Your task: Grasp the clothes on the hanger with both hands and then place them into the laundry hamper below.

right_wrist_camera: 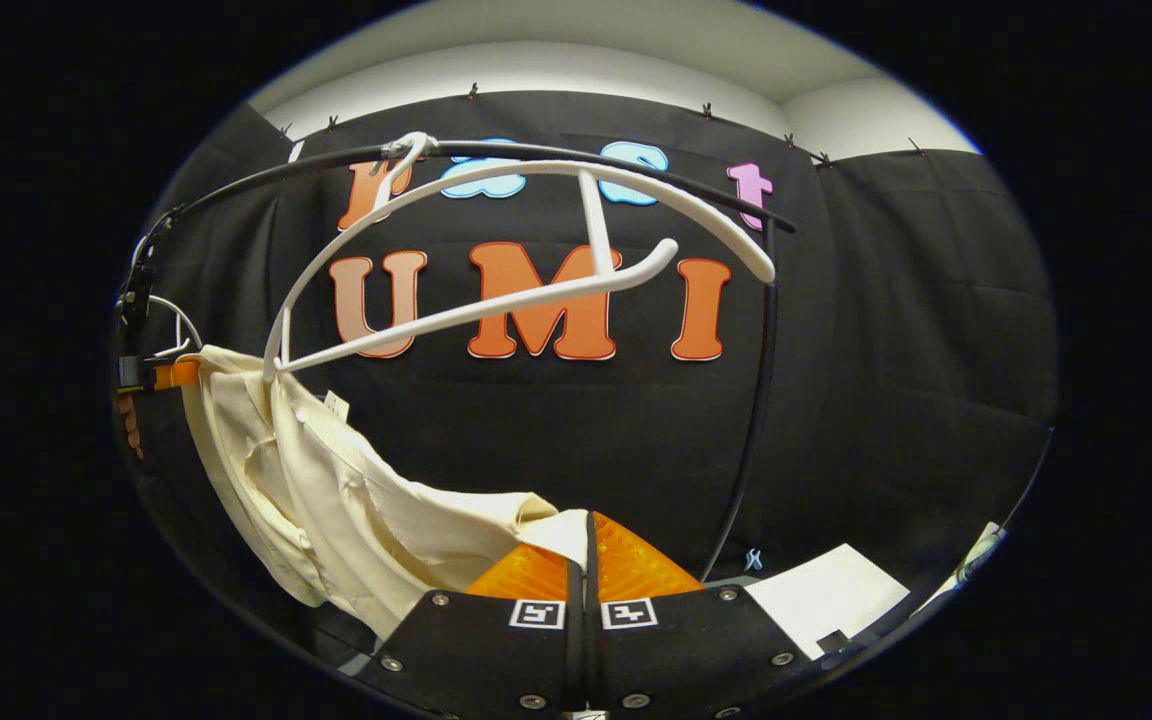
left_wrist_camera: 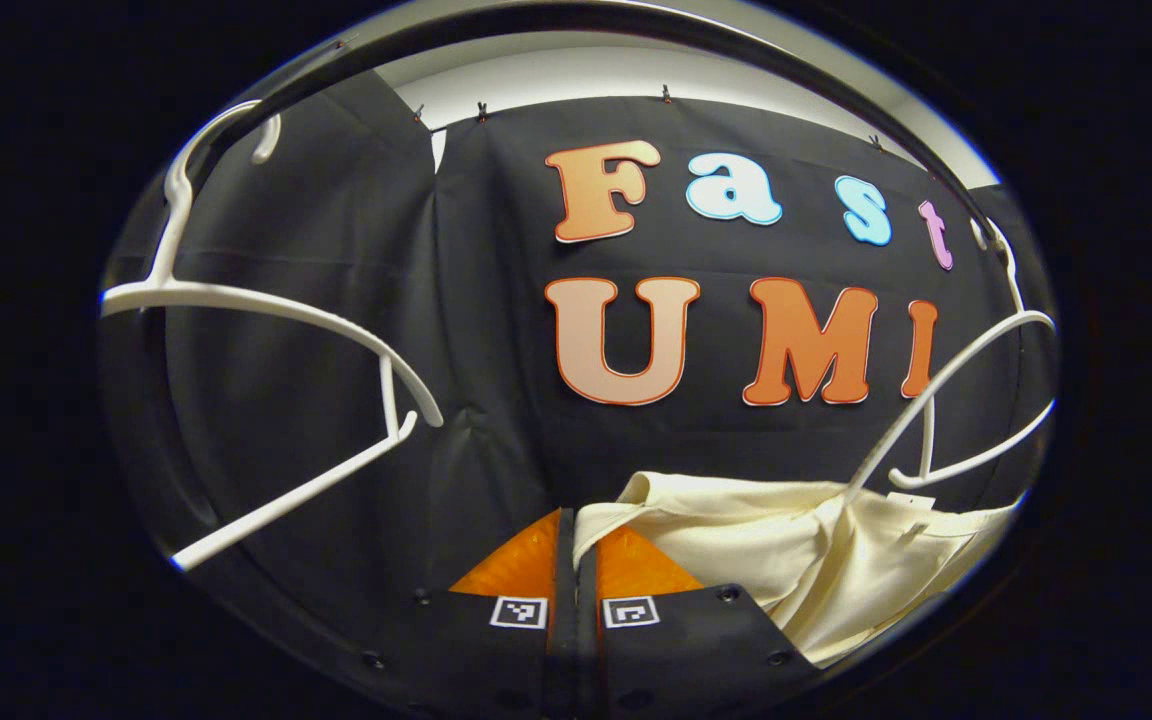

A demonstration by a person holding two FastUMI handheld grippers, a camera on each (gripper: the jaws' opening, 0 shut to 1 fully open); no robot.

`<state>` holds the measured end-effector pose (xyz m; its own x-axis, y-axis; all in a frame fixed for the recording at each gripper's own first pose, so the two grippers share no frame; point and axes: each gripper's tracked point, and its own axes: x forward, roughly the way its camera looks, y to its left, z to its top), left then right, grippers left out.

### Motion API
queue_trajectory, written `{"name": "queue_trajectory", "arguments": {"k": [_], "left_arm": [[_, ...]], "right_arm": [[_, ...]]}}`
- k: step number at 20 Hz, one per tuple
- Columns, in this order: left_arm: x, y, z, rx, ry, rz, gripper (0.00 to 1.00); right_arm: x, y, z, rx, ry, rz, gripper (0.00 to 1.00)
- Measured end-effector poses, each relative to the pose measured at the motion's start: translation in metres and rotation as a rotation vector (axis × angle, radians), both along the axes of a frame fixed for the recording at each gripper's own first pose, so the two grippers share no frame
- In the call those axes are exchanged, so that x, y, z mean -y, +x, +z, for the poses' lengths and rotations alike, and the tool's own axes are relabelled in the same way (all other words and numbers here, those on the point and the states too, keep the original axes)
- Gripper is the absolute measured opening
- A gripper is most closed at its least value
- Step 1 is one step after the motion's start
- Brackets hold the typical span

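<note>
My cream shirt [right_wrist_camera: 336, 500] is off its hanger now and hangs stretched between my two claws, up in the air under the black rail [right_wrist_camera: 556, 160]. My left claw [left_wrist_camera: 576, 560] is pinched tight on one end of the shirt [left_wrist_camera: 796, 560]; the cloth comes out right at the tips of its orange fingers [left_wrist_camera: 636, 565]. My right claw [right_wrist_camera: 584, 560] is pinched tight on the other end, with a cream corner stuck between its orange fingers [right_wrist_camera: 636, 565]. Far off in the right gripper view I can see my other claw [right_wrist_camera: 161, 375] holding the far end, with a bit of my hand [right_wrist_camera: 128, 425] under it.

A white hanger [right_wrist_camera: 536, 250] swings on the rail just above the shirt, and it looks bare. In the left gripper view there is that hanger [left_wrist_camera: 946, 400] near the shirt, and one more bare hanger [left_wrist_camera: 276, 400] well off to the side.

I think the grab step is done and the drop step is next. I need to bring both claws down together, keep the shirt clear of the hanger, get it over the hamper and then let go with both. I cannot see the hamper from here, so I have to look down first.

For writing, each claw has small black-and-white square tags [right_wrist_camera: 586, 612], not words. A tiny white tag [right_wrist_camera: 336, 403] sits on the shirt, too small to read. A white sheet [right_wrist_camera: 826, 595] lies low at the right, with no writing I can see.
</note>
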<state>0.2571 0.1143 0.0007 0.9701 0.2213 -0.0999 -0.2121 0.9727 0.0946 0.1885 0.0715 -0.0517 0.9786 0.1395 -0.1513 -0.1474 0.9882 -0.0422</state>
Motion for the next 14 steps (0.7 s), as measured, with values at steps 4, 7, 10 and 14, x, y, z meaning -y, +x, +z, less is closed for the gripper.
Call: {"name": "queue_trajectory", "arguments": {"k": [4, 7, 10, 14], "left_arm": [[0.004, 0.001, -0.031, -0.064, -0.044, -0.023, 0.06], [0.012, -0.011, -0.039, -0.087, -0.041, -0.053, 0.06], [0.023, -0.021, -0.041, -0.102, -0.056, -0.100, 0.06], [0.048, -0.030, -0.047, -0.123, -0.069, -0.174, 0.06]], "right_arm": [[-0.010, -0.003, -0.015, -0.049, 0.028, 0.010, 0.00], [-0.018, -0.010, -0.021, -0.055, 0.014, 0.016, 0.00], [-0.029, -0.016, -0.026, -0.069, 0.020, 0.028, 0.00], [-0.045, -0.025, -0.027, -0.069, 0.023, 0.044, 0.00]]}}
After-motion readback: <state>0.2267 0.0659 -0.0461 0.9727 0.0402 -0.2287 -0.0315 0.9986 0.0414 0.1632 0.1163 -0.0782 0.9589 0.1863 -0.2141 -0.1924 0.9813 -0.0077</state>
